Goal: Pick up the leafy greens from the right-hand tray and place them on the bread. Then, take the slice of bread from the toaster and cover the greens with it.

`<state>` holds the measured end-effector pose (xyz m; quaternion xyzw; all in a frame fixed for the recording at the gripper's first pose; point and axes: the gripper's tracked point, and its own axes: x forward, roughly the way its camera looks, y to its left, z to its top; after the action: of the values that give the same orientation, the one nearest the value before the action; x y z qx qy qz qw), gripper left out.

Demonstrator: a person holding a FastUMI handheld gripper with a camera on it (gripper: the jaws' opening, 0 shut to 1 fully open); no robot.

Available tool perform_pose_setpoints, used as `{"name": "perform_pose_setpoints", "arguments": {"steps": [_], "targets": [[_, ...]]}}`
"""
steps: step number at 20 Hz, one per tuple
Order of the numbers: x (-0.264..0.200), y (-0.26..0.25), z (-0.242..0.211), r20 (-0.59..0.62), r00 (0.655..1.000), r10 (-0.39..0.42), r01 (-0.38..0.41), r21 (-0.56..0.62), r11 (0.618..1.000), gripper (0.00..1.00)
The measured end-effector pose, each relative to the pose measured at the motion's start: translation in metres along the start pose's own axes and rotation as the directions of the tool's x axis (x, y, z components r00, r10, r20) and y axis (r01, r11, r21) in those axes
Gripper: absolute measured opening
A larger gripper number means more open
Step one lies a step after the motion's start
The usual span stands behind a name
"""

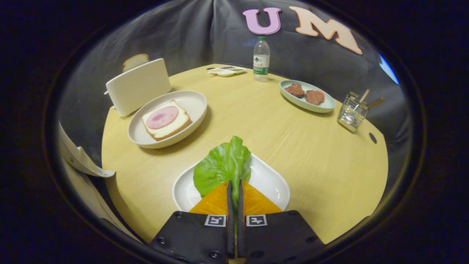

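The gripper, fingers nearly closed, pinches the leafy greens over the white tray at the table's near edge: step 1, pickup. Next, carry them left to the ham-topped bread on its plate; the path looks clear. Beyond, the toaster holds 1 slice.

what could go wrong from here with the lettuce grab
The gripper is shut on the green lettuce leaf only by its near edge, so the leaf may slip out or flop during the carry. The white tray under it could lift or drag along. The target, the bread slice topped with pink ham, sits off-centre on its white round plate, so the leaf may land partly off it.
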<state>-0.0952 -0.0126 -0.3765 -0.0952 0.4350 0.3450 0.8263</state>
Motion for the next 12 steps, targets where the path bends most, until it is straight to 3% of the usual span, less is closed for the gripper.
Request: {"name": "perform_pose_setpoints", "arguments": {"steps": [12], "targets": [[-0.041,0.031,0.078,0.125,0.992,-0.034,0.037,-0.02,0.999,0.04]]}}
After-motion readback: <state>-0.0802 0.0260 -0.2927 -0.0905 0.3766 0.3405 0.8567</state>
